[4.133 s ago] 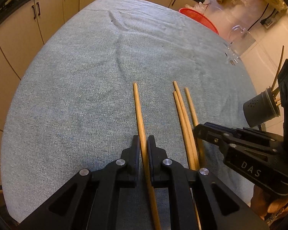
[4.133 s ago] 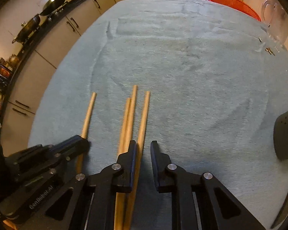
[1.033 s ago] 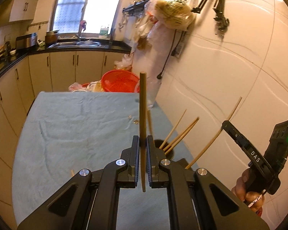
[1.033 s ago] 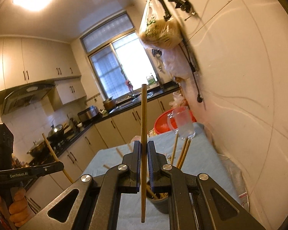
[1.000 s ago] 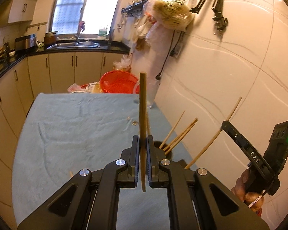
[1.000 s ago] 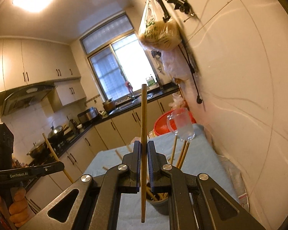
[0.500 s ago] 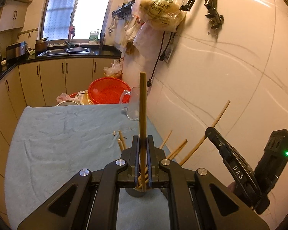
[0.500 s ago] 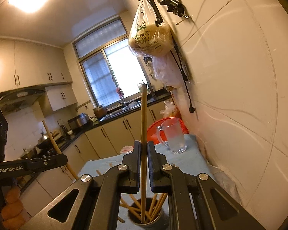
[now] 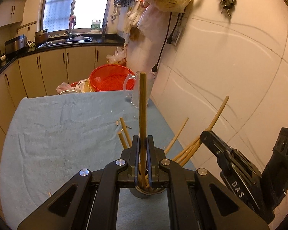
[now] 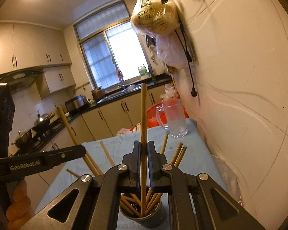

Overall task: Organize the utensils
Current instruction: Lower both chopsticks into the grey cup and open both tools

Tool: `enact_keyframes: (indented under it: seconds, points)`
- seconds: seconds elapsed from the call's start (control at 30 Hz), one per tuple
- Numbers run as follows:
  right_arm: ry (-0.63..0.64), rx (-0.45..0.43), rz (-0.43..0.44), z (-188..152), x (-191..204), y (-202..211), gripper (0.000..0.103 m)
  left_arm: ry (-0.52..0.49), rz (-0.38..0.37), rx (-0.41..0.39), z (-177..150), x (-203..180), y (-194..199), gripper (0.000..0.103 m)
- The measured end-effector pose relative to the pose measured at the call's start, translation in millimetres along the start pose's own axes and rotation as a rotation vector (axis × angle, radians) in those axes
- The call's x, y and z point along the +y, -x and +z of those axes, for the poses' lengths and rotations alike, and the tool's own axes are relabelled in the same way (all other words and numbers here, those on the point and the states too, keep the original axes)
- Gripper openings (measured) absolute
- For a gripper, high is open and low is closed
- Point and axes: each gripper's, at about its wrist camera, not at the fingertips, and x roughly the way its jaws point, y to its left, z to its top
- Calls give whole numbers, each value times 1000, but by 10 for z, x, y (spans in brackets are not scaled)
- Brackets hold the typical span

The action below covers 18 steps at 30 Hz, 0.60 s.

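Note:
My left gripper (image 9: 142, 143) is shut on a wooden chopstick (image 9: 142, 103), held upright with its lower end inside the dark utensil cup (image 9: 140, 192). My right gripper (image 10: 143, 149) is shut on another wooden chopstick (image 10: 143, 115), also upright, its lower end inside the same cup (image 10: 144, 218). Several chopsticks (image 10: 177, 156) lean in the cup. The right gripper shows in the left wrist view (image 9: 207, 134); the left gripper shows in the right wrist view (image 10: 82, 151).
The cup stands on a blue-grey cloth (image 9: 57, 134) near the tiled wall (image 9: 230, 67). A glass mug (image 10: 172, 118) and a red basket (image 9: 109, 78) stand at the cloth's far end. Small bits (image 9: 124, 126) lie on the cloth. Kitchen cabinets run along the left.
Both grippers have lowered their chopsticks towards the cup; the lower ends now sit inside it. Four seconds ago both chopsticks lay on the cloth.

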Motion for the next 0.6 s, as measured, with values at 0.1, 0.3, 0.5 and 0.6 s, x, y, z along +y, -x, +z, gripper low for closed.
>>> enact_keyframes:
  seconds: [0.1, 0.3, 0.5, 0.6]
  points:
    - [8, 21, -4, -50, 5, -33, 8, 3, 3, 11, -40, 20, -37, 6]
    - [-5, 51, -12, -137, -31, -50, 9, -3, 14, 17, -94, 12, -47, 6]
    - [-17, 23, -19, -93, -38, 54, 33, -2, 16, 1, -85, -9, 21, 6]
    - [-15, 6, -27, -64, -34, 124, 33, 0, 18, -11, -88, -12, 87, 7]
